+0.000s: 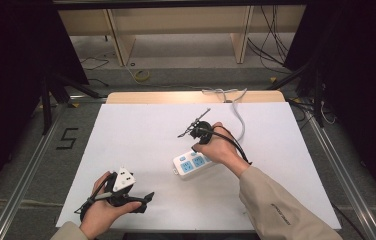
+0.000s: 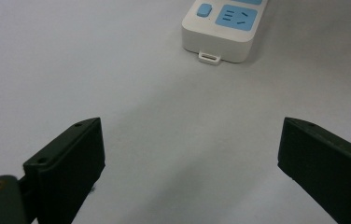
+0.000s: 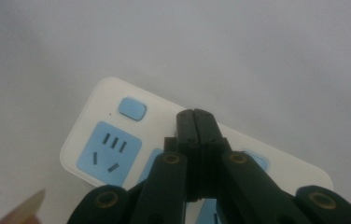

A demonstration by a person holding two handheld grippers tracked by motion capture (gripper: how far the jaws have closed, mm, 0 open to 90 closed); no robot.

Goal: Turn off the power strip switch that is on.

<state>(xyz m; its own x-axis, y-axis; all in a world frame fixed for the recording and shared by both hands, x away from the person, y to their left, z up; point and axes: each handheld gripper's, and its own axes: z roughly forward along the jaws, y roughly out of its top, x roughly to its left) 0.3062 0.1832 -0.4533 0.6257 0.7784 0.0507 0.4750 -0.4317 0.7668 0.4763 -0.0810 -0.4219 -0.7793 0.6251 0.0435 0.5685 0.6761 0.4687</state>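
The right gripper [image 3: 196, 119] is held over the white power strip [image 1: 192, 163] with jaws pressed together, nothing between them. The left gripper [image 2: 190, 158] is held wide open and empty above the white table [image 1: 141, 135].

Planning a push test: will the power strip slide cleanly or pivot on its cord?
The power strip looks rigid and flat-bottomed, so it probably slides without tipping. Its white cord curves off the far table edge and may drag that end, making it pivot. Glossy casing could be slippery for the fingers.
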